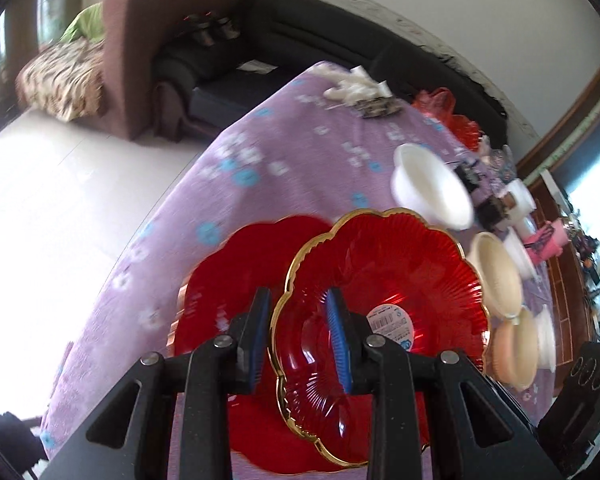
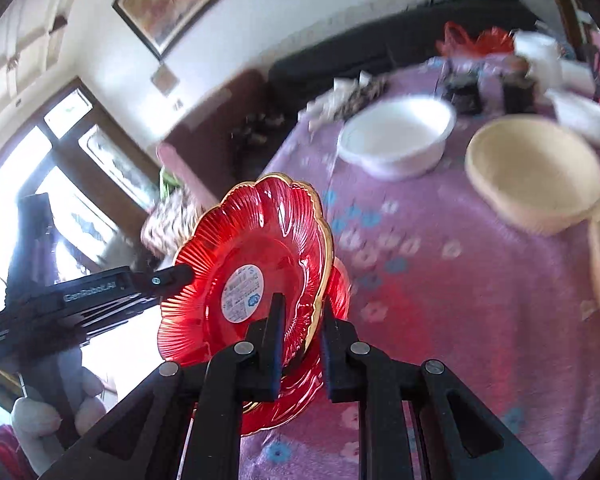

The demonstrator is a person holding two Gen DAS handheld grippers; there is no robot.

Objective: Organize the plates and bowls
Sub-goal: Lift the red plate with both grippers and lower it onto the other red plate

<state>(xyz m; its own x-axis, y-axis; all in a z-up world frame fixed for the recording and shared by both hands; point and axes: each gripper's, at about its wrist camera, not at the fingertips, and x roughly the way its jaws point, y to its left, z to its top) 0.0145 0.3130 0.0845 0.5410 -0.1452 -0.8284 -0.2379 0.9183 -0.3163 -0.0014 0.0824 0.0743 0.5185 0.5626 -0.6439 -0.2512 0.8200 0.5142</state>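
Note:
A red glass plate (image 1: pixel 384 276) with a gold scalloped rim and a round white sticker hangs tilted above the table. My left gripper (image 1: pixel 298 294) is shut on its rim, blue pads either side of the gold edge. In the right wrist view the same plate (image 2: pixel 256 240) stands nearly on edge. My right gripper (image 2: pixel 302 300) is shut on its near rim, and the left gripper (image 2: pixel 180 274) clamps the opposite side. A second red plate (image 1: pixel 228 280) lies on the cloth below, also showing under the held one (image 2: pixel 300 396). A white bowl (image 2: pixel 396 136) and a cream bowl (image 2: pixel 536 176) sit beyond.
The table wears a purple flowered cloth (image 1: pixel 284 148); its edge drops to a bright floor on the left. A peach bowl (image 1: pixel 516 344), white containers (image 1: pixel 520 196), dark jars (image 2: pixel 464 88) and a red bag (image 1: pixel 436 100) crowd the far right. A dark sofa (image 1: pixel 300 28) stands behind.

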